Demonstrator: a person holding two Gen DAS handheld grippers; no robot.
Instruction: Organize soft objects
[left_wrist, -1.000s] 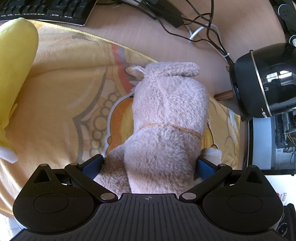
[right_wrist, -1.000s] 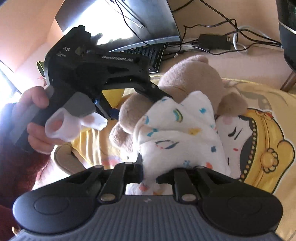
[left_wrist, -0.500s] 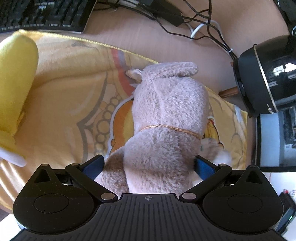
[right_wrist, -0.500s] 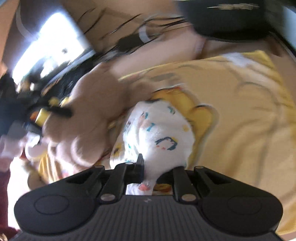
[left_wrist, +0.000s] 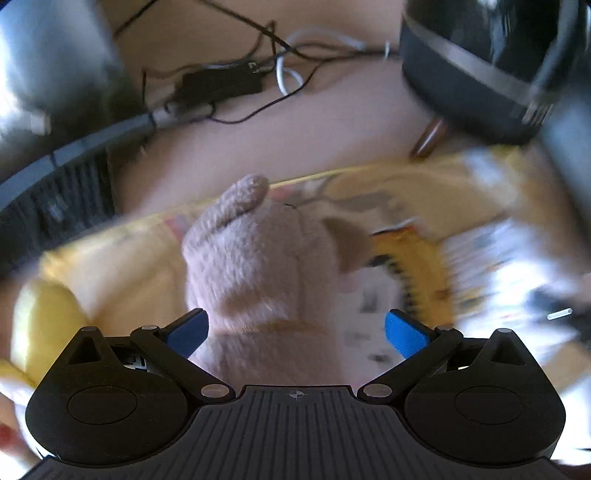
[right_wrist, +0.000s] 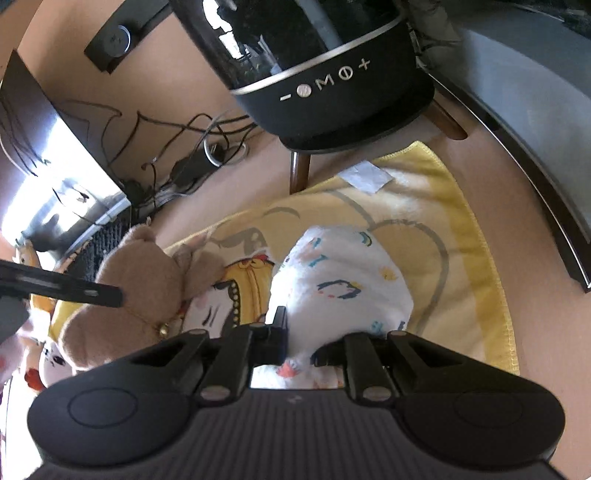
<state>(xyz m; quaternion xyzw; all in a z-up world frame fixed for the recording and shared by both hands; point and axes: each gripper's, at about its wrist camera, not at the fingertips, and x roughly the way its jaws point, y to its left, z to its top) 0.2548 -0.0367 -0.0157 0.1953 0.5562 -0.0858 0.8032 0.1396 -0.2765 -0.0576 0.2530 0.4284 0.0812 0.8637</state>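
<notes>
My right gripper is pinched nearly closed on a white cloth, a soft bundle printed with small coloured marks that bulges up between the black fingers. My left gripper has its blue pads spread wide with the bear between them; the left pad sits against the plush, the right one shows a gap, and with the blur I cannot tell whether it truly has a grip.

Both soft things are over a yellow blanket spread on a tan desk. The blanket is fleecy, printed with a cartoon figure and grey looping lines, with a stitched hem and a white label near its far corner. The bear is tan, short-piled, with rounded ears and a thin gold band round its neck; in the right view it lies just left of the cloth, with my other gripper's black finger across it.

The room around the blanket is tight. A glossy black speaker on wooden legs stands at the far edge, one leg touching the blanket's hem. To the far left is a tangle of cables, a monitor and a keyboard close to the blanket's edge. A dark, flat-edged slab runs along the right. Bare desk shows between the blanket's right hem and that slab, and in a strip behind the blanket. Another yellow plush shape sits at the left view's blurred left edge.
</notes>
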